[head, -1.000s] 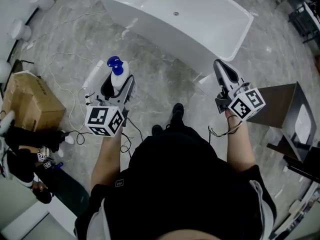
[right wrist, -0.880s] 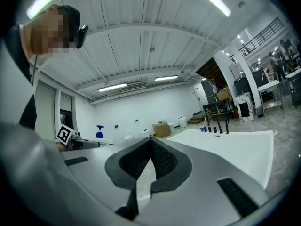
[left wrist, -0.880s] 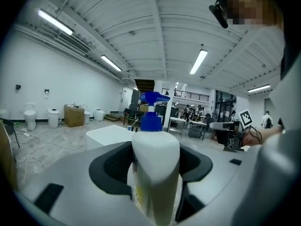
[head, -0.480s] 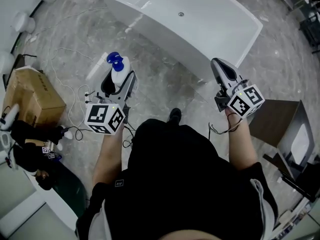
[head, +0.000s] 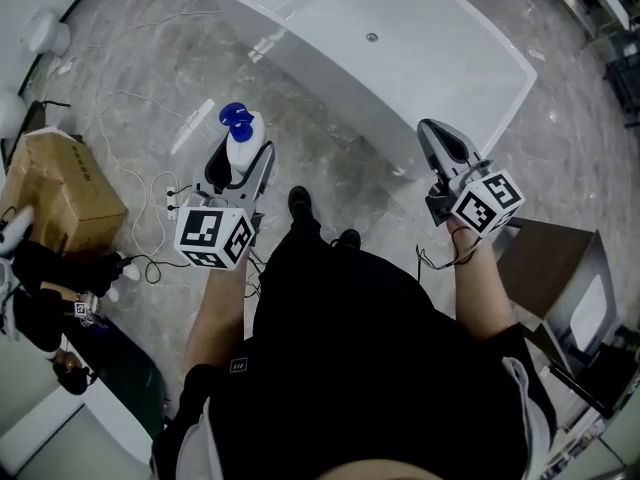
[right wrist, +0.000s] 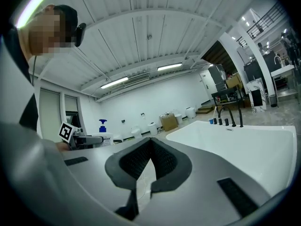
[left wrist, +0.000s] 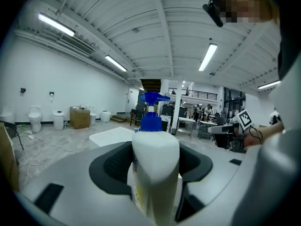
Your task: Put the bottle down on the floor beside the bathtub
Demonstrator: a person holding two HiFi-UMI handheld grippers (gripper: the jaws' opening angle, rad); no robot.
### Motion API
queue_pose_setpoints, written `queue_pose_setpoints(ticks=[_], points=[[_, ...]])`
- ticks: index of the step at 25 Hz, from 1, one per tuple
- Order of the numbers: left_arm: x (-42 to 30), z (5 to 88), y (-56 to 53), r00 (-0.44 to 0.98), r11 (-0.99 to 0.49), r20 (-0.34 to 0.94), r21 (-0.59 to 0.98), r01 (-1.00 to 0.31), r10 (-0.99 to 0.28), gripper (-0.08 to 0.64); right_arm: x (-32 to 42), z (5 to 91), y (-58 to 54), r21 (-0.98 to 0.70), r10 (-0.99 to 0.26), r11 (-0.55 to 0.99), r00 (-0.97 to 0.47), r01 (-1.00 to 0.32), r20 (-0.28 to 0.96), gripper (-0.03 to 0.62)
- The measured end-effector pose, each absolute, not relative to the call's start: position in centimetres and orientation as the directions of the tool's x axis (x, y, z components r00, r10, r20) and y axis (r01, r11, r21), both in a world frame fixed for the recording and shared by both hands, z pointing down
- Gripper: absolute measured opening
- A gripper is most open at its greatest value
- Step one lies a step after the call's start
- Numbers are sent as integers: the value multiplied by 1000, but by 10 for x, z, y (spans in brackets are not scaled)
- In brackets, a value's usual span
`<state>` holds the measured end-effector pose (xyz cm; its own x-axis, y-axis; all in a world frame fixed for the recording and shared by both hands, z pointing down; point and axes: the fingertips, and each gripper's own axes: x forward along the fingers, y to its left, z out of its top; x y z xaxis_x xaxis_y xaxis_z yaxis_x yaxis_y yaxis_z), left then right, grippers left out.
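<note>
Left claw [head: 238, 168] clamped on the upright pump bottle [head: 241, 140], held over floor [head: 330, 153] left of bathtub [head: 300, 38]; right claw [head: 437, 136] pinched together, empty. Best lowered vert. — base flat near the tub, then let go.

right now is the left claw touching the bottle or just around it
Touching. The left gripper view shows the bottle wedged between the two dark pads of the left claw, with no gap on either side.

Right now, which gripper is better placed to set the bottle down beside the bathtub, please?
The left: the left gripper holds the bottle over floor near the bathtub; the right gripper is shut and empty.
</note>
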<state>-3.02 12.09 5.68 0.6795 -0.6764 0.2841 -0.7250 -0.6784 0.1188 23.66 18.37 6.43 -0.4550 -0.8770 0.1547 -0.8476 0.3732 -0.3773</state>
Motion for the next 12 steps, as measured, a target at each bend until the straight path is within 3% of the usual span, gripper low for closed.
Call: queue_pose_setpoints(ticks=[12], points=[[-66,82,-22,733,-718,306,184,-671,-607,276,163,80,40,-403,-854,377,-481,-834,198,28]])
